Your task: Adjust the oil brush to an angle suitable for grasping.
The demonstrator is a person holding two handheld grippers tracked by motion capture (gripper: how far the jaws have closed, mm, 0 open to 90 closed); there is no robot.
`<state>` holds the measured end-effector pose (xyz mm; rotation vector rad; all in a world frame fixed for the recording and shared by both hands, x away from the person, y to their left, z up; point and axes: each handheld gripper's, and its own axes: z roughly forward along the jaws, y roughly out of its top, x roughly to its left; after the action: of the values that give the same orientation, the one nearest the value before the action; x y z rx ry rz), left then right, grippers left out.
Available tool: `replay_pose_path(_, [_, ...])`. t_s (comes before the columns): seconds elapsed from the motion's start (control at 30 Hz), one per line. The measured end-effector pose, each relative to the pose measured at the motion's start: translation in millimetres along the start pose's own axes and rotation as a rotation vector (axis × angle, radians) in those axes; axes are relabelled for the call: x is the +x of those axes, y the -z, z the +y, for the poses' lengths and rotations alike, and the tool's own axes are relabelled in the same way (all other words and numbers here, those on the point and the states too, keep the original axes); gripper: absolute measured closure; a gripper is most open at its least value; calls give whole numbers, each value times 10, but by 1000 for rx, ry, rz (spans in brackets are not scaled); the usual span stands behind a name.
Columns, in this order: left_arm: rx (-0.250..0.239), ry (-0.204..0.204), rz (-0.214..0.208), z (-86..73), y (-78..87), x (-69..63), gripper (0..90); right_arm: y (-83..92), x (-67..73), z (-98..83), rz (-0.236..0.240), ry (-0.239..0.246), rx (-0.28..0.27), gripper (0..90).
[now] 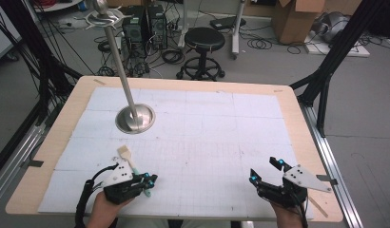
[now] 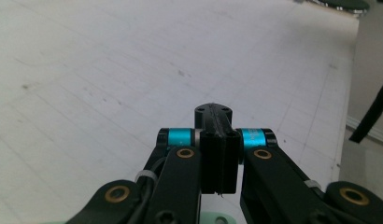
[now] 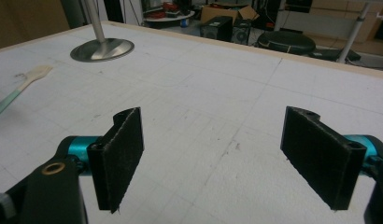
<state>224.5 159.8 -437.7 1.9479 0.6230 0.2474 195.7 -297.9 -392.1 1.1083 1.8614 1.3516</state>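
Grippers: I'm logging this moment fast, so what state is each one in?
Left gripper: closed, over the spatula's green handle; whether it clamps the handle cannot be told.
Right gripper: open, holding nothing.

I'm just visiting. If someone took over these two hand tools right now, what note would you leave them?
Left tool: shut, pads together, nothing seen between them; it sits over the spatula handle.
Right tool: open, empty.
Spatula: flat on the table, near left.
Stand: far left.
Done: nothing lifted.
Left: probably reopen and grasp the spatula.
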Motion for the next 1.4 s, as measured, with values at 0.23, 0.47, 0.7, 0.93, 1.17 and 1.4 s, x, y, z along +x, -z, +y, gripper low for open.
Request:
replay_pose_path(0.23, [125, 92, 8, -42, -145, 14, 895, -17, -5, -11, 0, 3, 12, 201])
replay_pose_path(0.47, [176, 85, 39, -62, -166, 20, 895, -7, -8, -13, -1, -1, 11, 201])
replay_pose_path(0.7, [217, 55, 74, -71, -53, -11, 895, 8, -22, -17, -3, -13, 8, 201])
replay_pose_path(0.93, [220, 128, 93, -162, 174, 87, 895, 12, -26, -16, -6, -17, 1, 201])
replay_pose_path(1.17, [255, 171, 178, -239, 450, 207, 895, 21, -36, -20, -7, -22, -4, 201])
replay_pose_path(1.4, [251, 274, 244, -320, 680, 405, 895, 22, -43, -22, -6, -32, -5, 201])
